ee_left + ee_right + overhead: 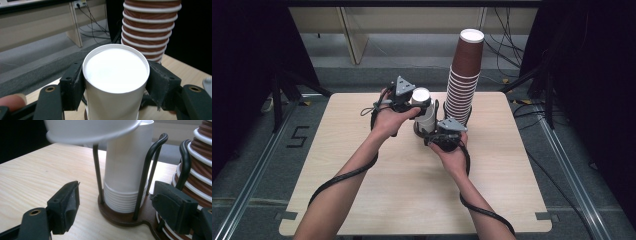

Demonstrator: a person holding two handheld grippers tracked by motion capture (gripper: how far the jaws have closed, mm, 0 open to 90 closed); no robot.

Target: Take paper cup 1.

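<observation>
My left gripper (418, 103) (116, 83) is shut on an upside-down white paper cup (421, 94) (115, 67), with a pad on each side of its wall just under the closed bottom. The cup hangs above a stack of white cups (427, 120) (125, 170) standing between black wire rods (145, 182) on a dark brown holder base (117, 217). In the right gripper view the lifted cup's rim (92, 130) shows blurred at the top. My right gripper (438, 134) (115, 202) is low on the table, in front of the base, open with nothing gripped.
A tall stack of brown cups with white rims (466, 75) (150, 30) (200, 165) stands in the holder's other slot, right of the white stack. The light wooden table (362, 200) has bare room left and front. Cables trail from both grippers along the forearms.
</observation>
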